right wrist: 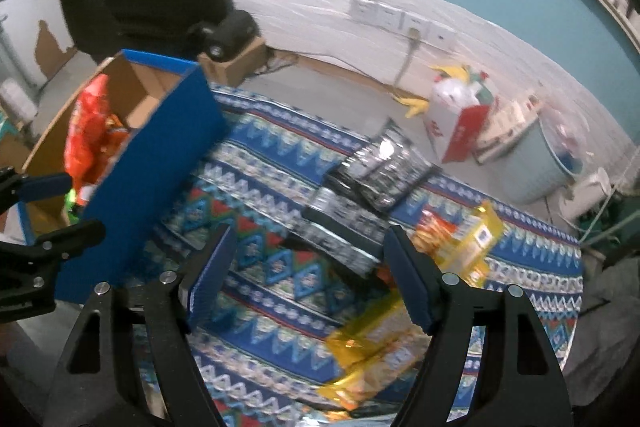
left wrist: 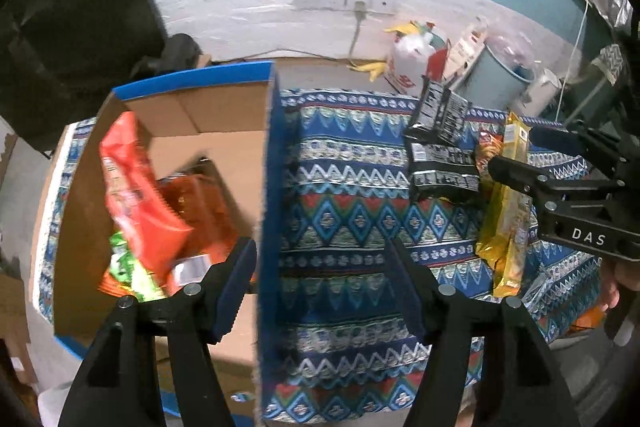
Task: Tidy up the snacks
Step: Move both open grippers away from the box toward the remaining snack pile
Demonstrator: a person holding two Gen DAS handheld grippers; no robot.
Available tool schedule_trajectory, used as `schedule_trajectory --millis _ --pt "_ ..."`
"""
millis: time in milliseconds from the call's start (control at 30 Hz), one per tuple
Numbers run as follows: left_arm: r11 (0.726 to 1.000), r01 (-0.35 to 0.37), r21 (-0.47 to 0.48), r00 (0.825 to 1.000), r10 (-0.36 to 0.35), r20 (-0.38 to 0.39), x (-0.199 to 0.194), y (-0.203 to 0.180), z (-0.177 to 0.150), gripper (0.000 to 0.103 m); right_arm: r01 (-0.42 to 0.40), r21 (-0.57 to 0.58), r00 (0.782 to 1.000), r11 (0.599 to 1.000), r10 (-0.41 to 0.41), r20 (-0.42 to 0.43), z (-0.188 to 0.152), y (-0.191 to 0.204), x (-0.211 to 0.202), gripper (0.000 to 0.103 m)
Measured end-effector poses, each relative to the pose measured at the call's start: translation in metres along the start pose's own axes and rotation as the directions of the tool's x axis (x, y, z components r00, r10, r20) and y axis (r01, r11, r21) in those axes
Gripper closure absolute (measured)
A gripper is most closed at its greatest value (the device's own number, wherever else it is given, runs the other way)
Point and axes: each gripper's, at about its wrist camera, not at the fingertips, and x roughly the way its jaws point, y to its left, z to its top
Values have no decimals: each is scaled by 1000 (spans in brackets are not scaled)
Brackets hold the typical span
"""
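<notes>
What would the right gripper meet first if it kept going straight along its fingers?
Probably the patterned cloth between its open fingers, close to the yellow snack packs by its right finger. The right gripper holds nothing. Depth is hard to judge through the fisheye.

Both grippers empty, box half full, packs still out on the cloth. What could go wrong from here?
1. The left gripper is open and straddles the blue box wall; dropping or closing here would likely snag or shove the box.
2. The black packs overlap in a loose pile; the open right gripper may pinch two or knock one off.
3. The red bag stands tilted in the box, so further packs may not settle flat.
</notes>
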Motion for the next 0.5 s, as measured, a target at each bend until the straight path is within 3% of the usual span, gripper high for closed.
schedule_trajectory --millis 500 --pt "993 -13 115 997 21 -71 61 -52 16 35 108 46 989 993 -103 -103 -15 -57 57 27"
